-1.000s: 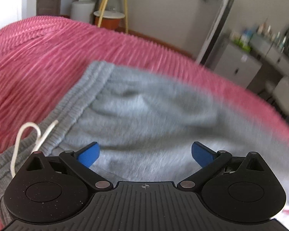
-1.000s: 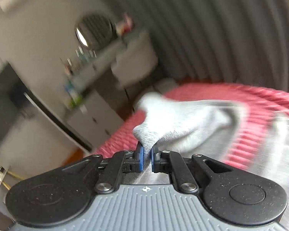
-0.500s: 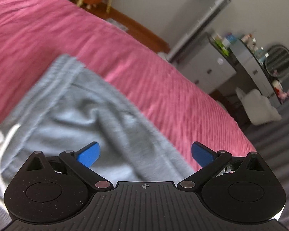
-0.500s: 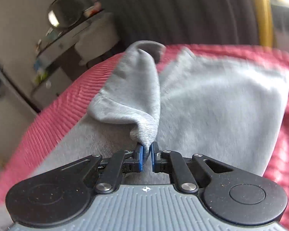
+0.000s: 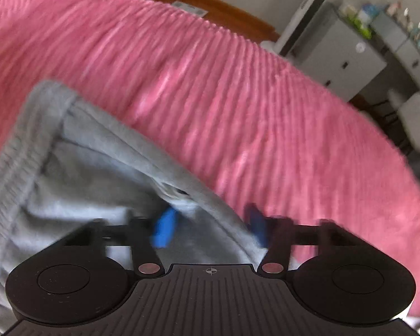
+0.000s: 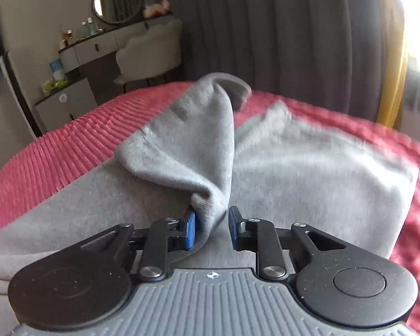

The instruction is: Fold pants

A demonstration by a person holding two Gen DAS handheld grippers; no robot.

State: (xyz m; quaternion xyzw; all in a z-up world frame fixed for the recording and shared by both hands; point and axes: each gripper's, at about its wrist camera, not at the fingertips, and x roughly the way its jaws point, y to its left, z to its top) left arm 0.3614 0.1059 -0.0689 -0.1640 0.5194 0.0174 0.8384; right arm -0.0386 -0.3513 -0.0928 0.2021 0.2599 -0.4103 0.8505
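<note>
Grey sweatpants lie on a pink ribbed bedspread. The ribbed waistband curves down the left of the left wrist view. My left gripper hangs low over the pants' side seam. Its blurred blue jaws are closing with the cloth edge between them, still apart. In the right wrist view the pants spread flat, with one leg end folded back over them. My right gripper is opening. The cuff stands between its pads, leaning on the left one and clear of the right.
The bedspread drops off at its far edge. Past it stand a white cabinet, a dressing table with a round mirror and a pale chair. Grey curtains hang behind. Wooden floor shows beyond the bed.
My left gripper slid from the waistband area to the pants' side edge and its jaws narrowed. My right gripper came down with the leg end and its jaws parted from the cuff.
</note>
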